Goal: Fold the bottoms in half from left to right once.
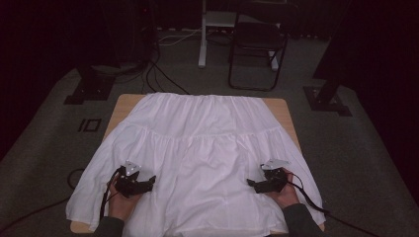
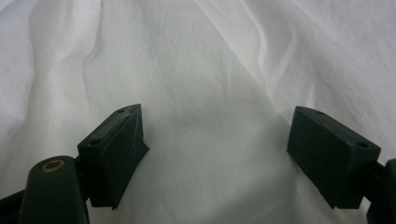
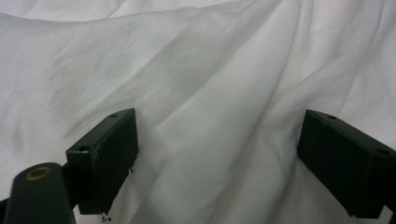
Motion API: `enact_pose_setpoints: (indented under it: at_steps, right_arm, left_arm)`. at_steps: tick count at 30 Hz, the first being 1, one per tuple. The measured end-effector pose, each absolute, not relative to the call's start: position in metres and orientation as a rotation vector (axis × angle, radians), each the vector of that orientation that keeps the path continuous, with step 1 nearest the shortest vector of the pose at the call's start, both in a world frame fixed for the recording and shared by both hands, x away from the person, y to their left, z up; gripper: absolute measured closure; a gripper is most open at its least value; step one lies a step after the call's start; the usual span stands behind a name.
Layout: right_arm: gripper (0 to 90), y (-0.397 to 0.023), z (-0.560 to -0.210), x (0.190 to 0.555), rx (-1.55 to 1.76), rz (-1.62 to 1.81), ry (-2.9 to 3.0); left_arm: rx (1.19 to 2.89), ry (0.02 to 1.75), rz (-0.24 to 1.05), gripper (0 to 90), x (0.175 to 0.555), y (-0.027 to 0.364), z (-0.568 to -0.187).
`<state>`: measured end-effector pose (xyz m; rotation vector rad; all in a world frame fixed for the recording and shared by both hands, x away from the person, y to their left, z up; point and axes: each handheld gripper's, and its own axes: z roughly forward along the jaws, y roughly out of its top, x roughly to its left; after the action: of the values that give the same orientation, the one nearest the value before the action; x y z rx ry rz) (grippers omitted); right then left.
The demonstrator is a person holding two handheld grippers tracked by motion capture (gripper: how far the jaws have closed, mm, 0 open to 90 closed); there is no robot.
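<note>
White garment (image 1: 197,148) covers the table (image 1: 121,106); left claw (image 1: 150,181) and right claw (image 1: 251,183) gape empty.

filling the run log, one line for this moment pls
left gripper: open, over white garment | right gripper: open, over garment | nothing held

The skirt (image 1: 197,148) is covering most of the table (image 1: 121,106), hiding its top beneath both claws. The near hem is running off the bottom edge of the high view between the two sleeves. In the left gripper view the left gripper (image 2: 217,154) is being cut off at the bottom and right edges. In the right gripper view the right gripper (image 3: 217,158) is losing its right pad at the frame's edge.
</note>
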<state>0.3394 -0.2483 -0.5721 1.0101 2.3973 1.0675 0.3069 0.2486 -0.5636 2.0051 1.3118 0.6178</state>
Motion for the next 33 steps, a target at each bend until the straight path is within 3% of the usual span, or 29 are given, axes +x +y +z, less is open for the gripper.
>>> enact_pose_setpoints:
  at_steps: [11,14,17,25,28,33]
  right_arm:
    - [12.4,-0.248,-0.572,0.339,1.007,1.069,2.398]
    - [12.9,-0.248,-0.572,0.339,1.009,1.070,2.396]
    - [13.1,-0.248,-0.572,0.339,1.011,1.071,2.394]
    - [13.2,-0.248,-0.572,0.339,1.014,1.072,2.392]
    - [13.2,-0.248,-0.572,0.339,1.015,1.071,2.391]
    - [13.2,-0.248,-0.572,0.339,1.016,1.071,2.391]
  left_arm:
    - [1.990,1.324,0.630,24.8,0.306,0.250,-0.563]
    - [2.011,1.317,0.645,38.5,0.303,0.251,-0.559]
    - [2.054,1.291,0.742,40.5,0.297,0.251,-0.550]
    - [1.995,1.329,0.851,39.8,0.291,0.284,-0.525]
    - [1.903,1.417,0.875,39.2,0.290,0.319,-0.514]
    - [1.869,1.508,0.924,38.1,0.296,0.345,-0.514]
